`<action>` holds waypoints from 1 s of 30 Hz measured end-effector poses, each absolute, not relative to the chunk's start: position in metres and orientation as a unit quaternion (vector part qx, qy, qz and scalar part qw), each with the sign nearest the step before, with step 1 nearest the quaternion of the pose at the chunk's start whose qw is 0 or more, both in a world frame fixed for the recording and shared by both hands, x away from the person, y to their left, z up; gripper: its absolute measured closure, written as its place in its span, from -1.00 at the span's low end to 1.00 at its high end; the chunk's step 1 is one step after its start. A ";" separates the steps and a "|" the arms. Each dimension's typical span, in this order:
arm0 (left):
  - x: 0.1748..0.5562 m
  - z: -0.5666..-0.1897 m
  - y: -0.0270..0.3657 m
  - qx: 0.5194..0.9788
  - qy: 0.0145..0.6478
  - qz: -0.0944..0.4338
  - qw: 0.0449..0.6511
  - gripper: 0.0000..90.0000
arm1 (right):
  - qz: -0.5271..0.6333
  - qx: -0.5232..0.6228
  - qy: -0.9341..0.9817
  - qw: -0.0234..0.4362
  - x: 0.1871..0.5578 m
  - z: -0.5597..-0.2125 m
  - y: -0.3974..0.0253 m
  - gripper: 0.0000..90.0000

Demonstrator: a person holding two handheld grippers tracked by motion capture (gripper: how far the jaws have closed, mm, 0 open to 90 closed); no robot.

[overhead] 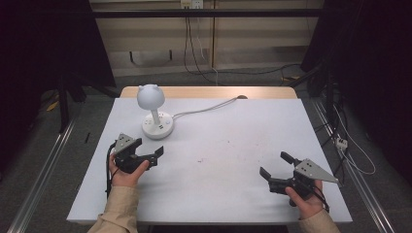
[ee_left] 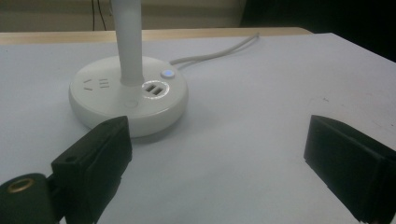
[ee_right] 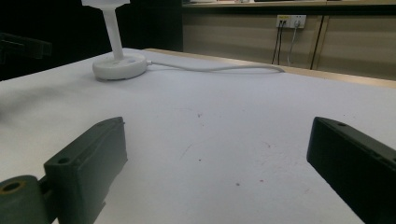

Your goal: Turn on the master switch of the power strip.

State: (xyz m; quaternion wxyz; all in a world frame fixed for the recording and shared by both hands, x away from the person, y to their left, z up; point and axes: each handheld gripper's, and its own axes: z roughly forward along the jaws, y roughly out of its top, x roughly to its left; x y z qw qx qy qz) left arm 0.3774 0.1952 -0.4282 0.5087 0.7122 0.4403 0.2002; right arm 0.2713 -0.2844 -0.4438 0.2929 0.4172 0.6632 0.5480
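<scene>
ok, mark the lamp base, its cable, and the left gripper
lamp base (ee_left: 128, 95), left gripper view, top of the round white base.
cable (overhead: 204, 109), high view, mid-run on the table.
left gripper (overhead: 156, 156), high view, between the open jaw tips.

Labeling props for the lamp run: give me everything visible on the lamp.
The lamp is white, plastic-looking, and stands upright on the white table at far left. A round head with two small ear-like bumps sits on a slim stem over a round flat base. The base carries a socket, two USB ports ringed with light and a small glowing button. Its white cord runs over the table's far edge. The left tongs sit just before it, not touching.
</scene>
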 end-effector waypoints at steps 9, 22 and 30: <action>0.372 -0.429 0.204 0.712 0.440 0.200 0.509 -0.84 | 0.548 0.418 0.663 0.292 0.271 -0.444 -0.284 -0.90; 0.365 -0.428 0.215 0.709 0.440 0.206 0.511 -0.84 | 0.547 0.415 0.667 0.289 0.272 -0.445 -0.282 -0.90; 0.361 -0.431 0.223 0.712 0.441 0.208 0.505 -0.84 | 0.548 0.416 0.666 0.290 0.272 -0.444 -0.282 -0.90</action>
